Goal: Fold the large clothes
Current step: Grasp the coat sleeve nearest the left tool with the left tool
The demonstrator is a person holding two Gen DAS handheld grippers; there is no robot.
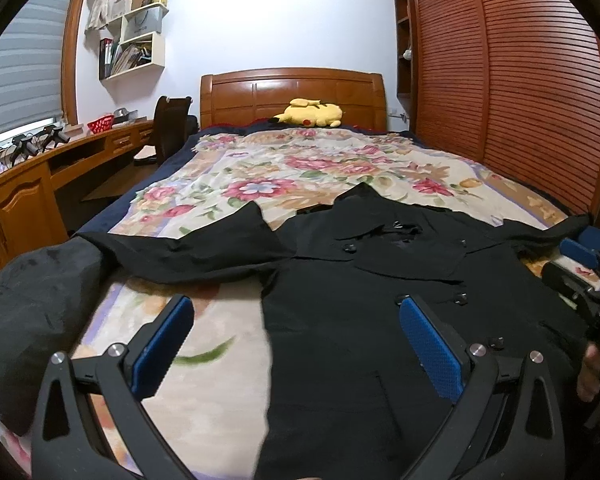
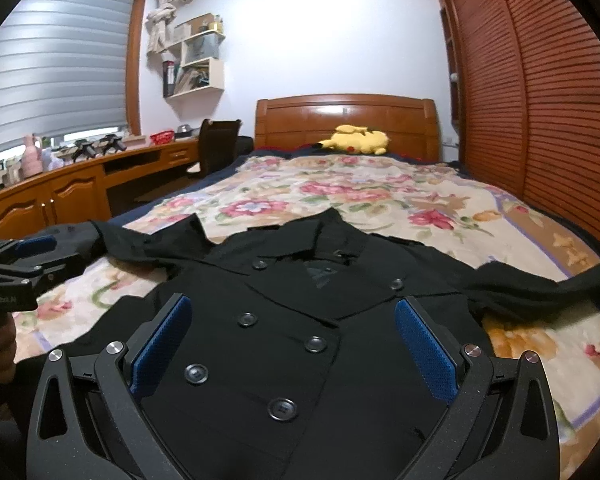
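Note:
A black double-breasted coat lies face up on the floral bedspread, collar toward the headboard, sleeves spread left and right. It also shows in the right wrist view. My left gripper is open and empty, hovering over the coat's left edge. My right gripper is open and empty above the coat's buttoned front. The right gripper also shows at the right edge of the left wrist view. The left gripper shows at the left edge of the right wrist view.
A yellow plush toy lies by the wooden headboard. A dark blanket is bunched at the bed's left front. A desk and chair stand left of the bed. Louvred wardrobe doors line the right.

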